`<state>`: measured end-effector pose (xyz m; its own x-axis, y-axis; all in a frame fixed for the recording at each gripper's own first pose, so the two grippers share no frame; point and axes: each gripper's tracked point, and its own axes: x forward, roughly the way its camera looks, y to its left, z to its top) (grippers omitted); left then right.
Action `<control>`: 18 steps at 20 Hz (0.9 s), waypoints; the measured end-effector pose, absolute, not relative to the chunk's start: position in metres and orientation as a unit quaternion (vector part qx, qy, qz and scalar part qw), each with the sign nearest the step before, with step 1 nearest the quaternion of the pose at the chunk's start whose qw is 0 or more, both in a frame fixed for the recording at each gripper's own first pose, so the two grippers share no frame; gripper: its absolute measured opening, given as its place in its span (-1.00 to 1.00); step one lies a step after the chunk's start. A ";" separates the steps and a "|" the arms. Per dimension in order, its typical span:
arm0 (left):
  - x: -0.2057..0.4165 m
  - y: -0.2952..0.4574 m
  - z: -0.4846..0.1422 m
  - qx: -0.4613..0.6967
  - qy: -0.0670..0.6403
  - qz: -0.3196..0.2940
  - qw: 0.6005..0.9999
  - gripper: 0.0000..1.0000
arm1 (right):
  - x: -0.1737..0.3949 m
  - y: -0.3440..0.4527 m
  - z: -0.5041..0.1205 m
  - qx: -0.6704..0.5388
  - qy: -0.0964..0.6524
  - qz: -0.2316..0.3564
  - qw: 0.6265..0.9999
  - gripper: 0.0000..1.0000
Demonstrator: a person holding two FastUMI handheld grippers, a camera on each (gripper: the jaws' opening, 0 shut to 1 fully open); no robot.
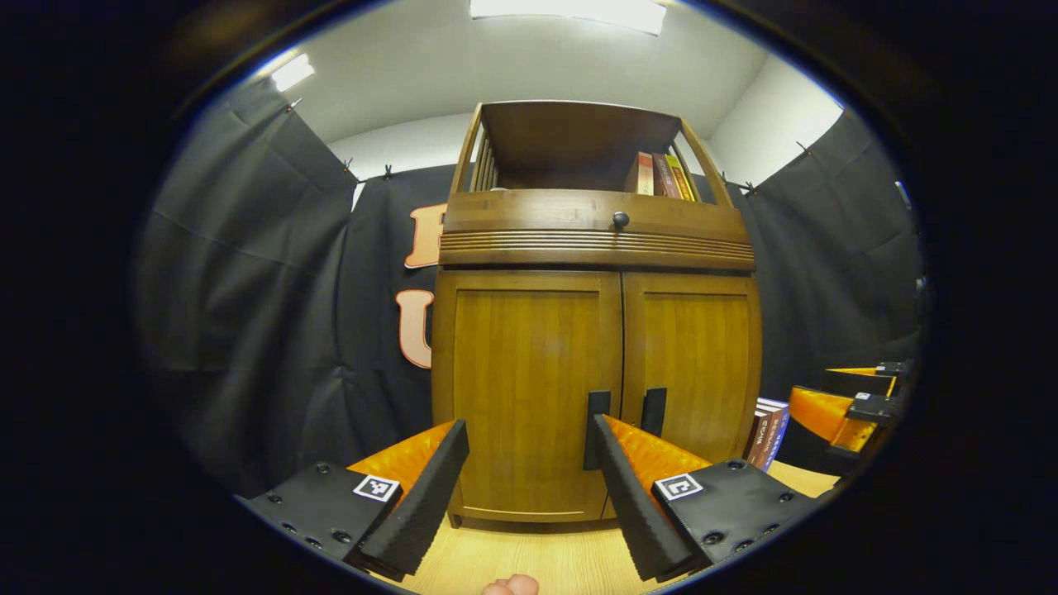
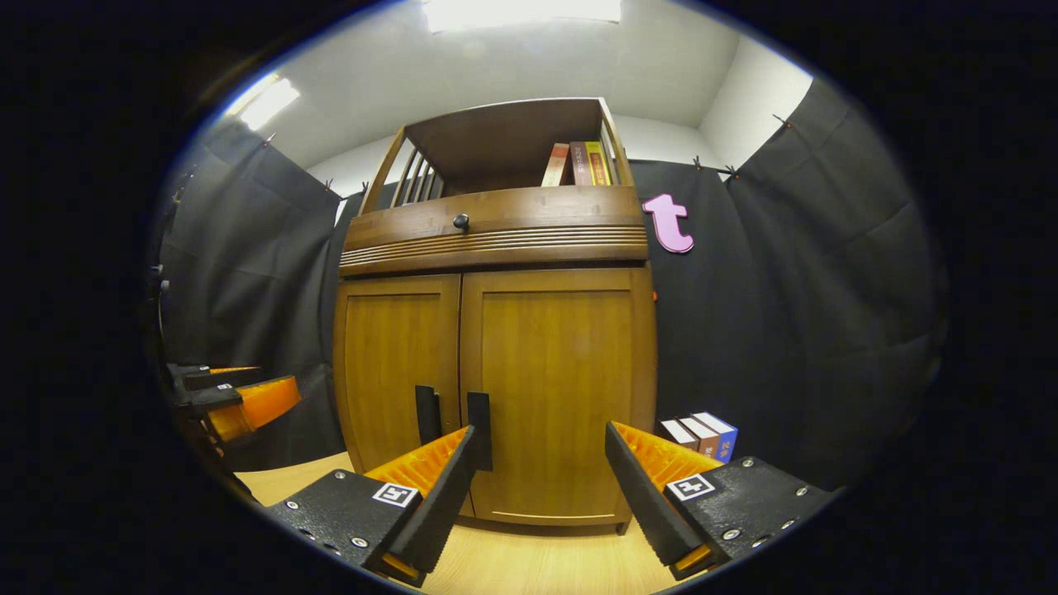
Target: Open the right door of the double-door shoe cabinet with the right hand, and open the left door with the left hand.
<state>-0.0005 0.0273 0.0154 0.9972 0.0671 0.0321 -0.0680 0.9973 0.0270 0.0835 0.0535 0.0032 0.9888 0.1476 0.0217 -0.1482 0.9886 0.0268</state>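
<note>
while both doors stay closed, the left gripper (image 1: 529,459) and right gripper (image 2: 539,463) hang apart, short of the two adjacent handles; either could snag the wrong one.

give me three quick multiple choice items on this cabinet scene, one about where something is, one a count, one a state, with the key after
1. Where do the upright books stand?
A. In the open shelf on top of the cabinet, at its right end
B. Inside the drawer
C. On the floor at the cabinet's left

2. How many dark vertical handles are on the cabinet doors?
A. One
B. Two
C. Four

3. What state are the two doors in?
A. Both shut
B. Right door open
C. Both open

Key: 1 A, the books lean in the top shelf's right corner. 2 B, the left handle and right handle flank the centre seam. 3 A, the left door and right door lie flush, with the left gripper and right gripper open and apart from the handles.
</note>
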 end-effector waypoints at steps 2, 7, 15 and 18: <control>-0.003 0.035 0.020 0.013 -0.018 0.044 0.999 0.89 | 0.105 0.074 0.003 0.027 -0.009 0.097 0.995 0.87; -0.010 0.045 0.014 0.012 -0.010 0.059 0.998 0.90 | 0.168 0.111 -0.018 0.023 0.014 0.119 0.993 0.87; -0.025 0.051 0.003 0.029 0.001 0.069 0.997 0.90 | 0.242 0.130 -0.071 -0.014 0.050 0.098 0.994 0.88; -0.028 0.056 0.002 0.026 0.001 0.076 0.997 0.90 | 0.253 0.132 -0.076 -0.020 0.049 0.084 0.995 0.88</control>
